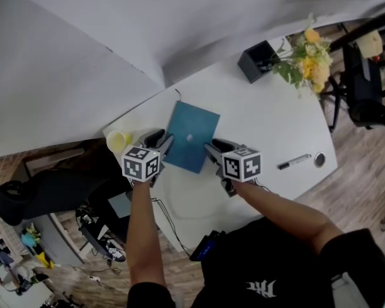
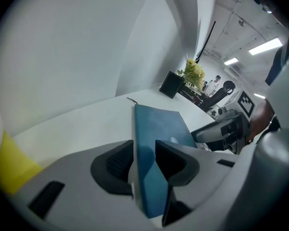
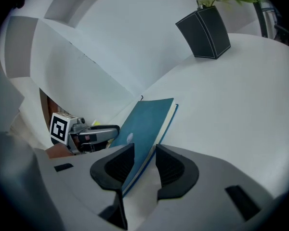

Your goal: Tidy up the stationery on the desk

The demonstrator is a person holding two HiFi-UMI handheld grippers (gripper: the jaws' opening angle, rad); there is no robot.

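Observation:
A teal notebook (image 1: pixel 191 136) lies on the white desk (image 1: pixel 269 120), with one gripper at each of its near corners. My left gripper (image 1: pixel 163 140) straddles the near left corner. In the left gripper view the notebook (image 2: pixel 159 129) passes between the jaws of that gripper (image 2: pixel 144 160), with a gap at the left pad, so it is open. My right gripper (image 1: pixel 212 150) is at the near right corner. In the right gripper view the notebook (image 3: pixel 147 124) runs between the parted jaws of that gripper (image 3: pixel 144 165), which is open.
A yellow cup (image 1: pixel 118 140) stands just left of my left gripper at the desk's edge. A black pen holder (image 1: pixel 256 61) and yellow flowers (image 1: pixel 308 59) are at the far right. A marker pen (image 1: pixel 294 162) and a small round object (image 1: pixel 319 159) lie near the right edge.

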